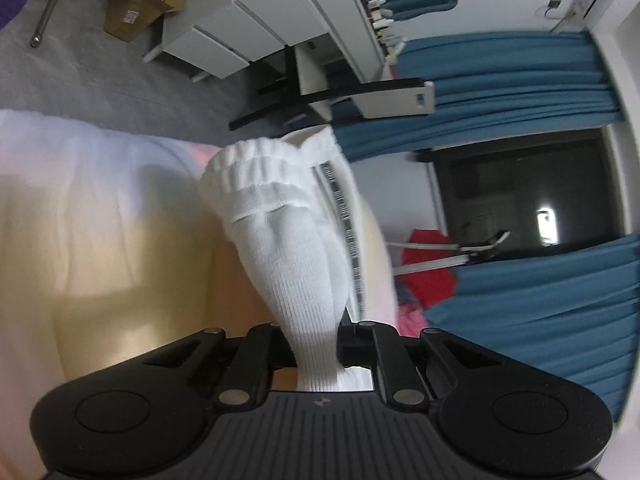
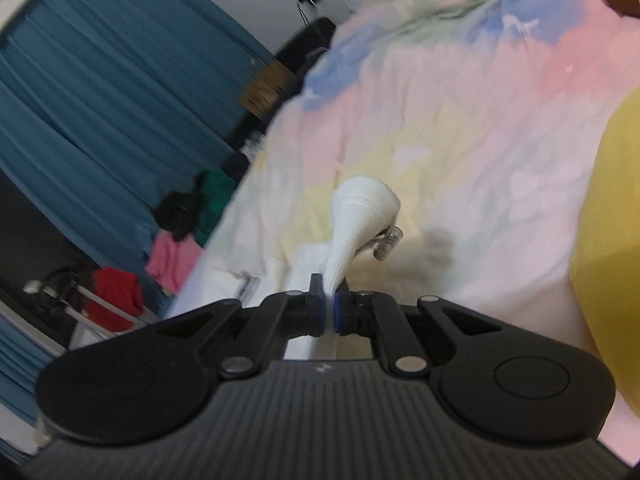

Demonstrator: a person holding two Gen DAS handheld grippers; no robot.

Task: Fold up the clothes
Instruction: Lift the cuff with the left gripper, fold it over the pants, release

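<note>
Left tool (image 1: 318,350) clamps white sock (image 1: 280,216); right tool (image 2: 329,308) pinches sock; surroundings blurred.

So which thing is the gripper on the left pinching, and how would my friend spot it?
Find the big bed with the pastel quilt. Just above it, the left gripper is shut on a white ribbed sock that stretches away from the jaws. It is the only knitted white thing there, with a gathered, ruffled cuff at its far end, unlike the smooth blue curtains behind.
</note>
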